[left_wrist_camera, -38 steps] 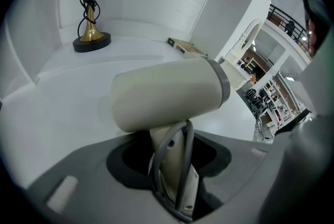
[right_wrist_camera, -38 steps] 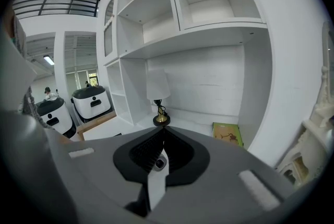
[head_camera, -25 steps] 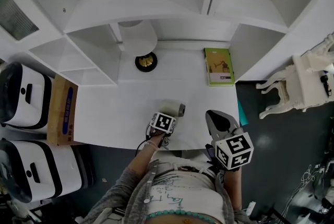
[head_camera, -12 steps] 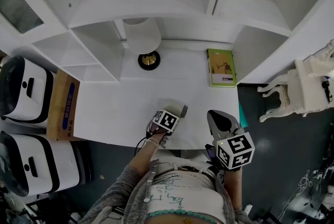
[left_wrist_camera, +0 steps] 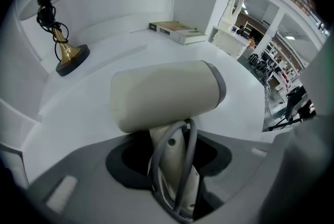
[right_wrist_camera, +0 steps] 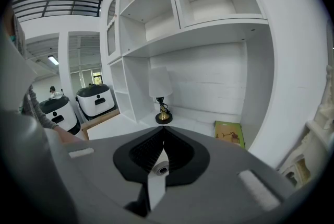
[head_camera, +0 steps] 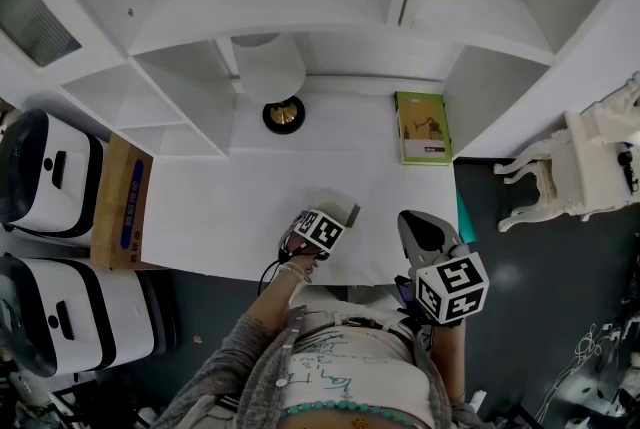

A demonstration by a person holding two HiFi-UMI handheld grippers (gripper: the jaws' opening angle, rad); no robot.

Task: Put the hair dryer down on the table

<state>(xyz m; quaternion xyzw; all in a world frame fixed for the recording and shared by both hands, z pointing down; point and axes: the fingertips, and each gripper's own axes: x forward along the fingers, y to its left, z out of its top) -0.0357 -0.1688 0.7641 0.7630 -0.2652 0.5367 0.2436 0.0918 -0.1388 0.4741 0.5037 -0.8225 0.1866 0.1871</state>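
My L gripper (left_wrist_camera: 173,151) is clamped on the handle of the cream plastic hair dryer (left_wrist_camera: 162,93), w/ its grey cord (left_wrist_camera: 191,140) looped alongside. The dryer sits over the white table (head_camera: 215,207), nr the front edge. R gripper (right_wrist_camera: 163,131) is pinched closed, nothing in it.

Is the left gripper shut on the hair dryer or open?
Shut on it. In the left gripper view, the left gripper's jaws clamp the handle of the cream plastic hair dryer, grey cord looped alongside.

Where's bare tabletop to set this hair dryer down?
The widest bare table lies left of the hair dryer, from the lamp to the near edge. Another patch sits between the lamp and the green book. Only the back is occupied.
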